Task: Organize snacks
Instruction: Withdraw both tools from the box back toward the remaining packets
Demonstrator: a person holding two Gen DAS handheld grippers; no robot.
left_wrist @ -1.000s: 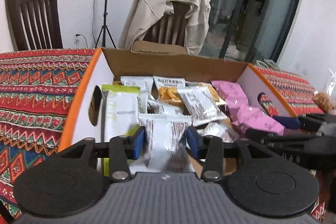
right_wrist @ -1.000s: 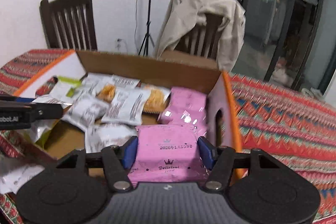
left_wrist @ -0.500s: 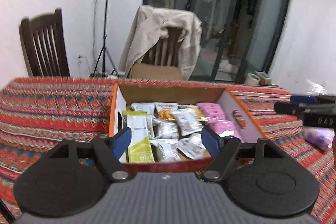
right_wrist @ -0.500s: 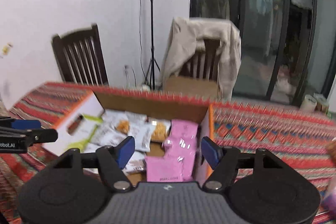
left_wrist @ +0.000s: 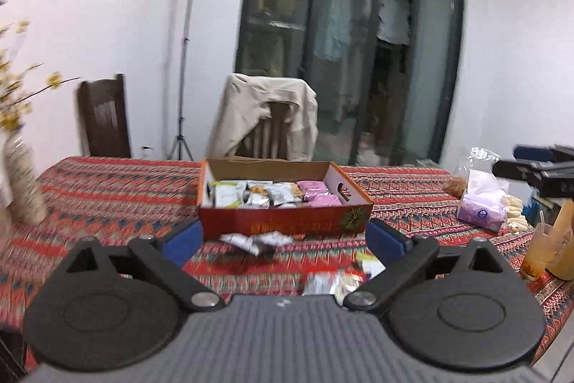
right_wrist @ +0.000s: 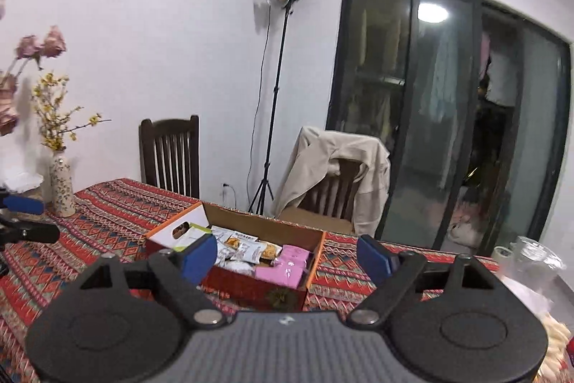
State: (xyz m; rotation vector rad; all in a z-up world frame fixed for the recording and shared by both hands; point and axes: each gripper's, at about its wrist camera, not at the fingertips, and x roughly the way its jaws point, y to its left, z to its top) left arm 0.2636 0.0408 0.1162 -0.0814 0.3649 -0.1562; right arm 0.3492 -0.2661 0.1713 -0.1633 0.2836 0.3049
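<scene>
Both grippers were seen drawn back from the cardboard box [left_wrist: 285, 216] on the patterned tablecloth [left_wrist: 107, 189], with nothing between their blue pads. The left gripper [left_wrist: 283, 239] was still spreading towards its widest gap, and the right gripper [right_wrist: 287, 257] was opening as well, somewhat narrower. Snack packets [left_wrist: 272, 194], white, yellow and pink, were lying inside the box, while a few loose packets [left_wrist: 256, 241] were left on the cloth just in front of its near wall. The next pick, it was judged, would be made best from above a loose packet, jaws wide, closed across its short side. Open cloth was available left of the box; a tissue pack [left_wrist: 480, 209] and drink cups [left_wrist: 549, 253] crowded the right edge, and a vase [right_wrist: 61, 187] stood at the far left.
</scene>
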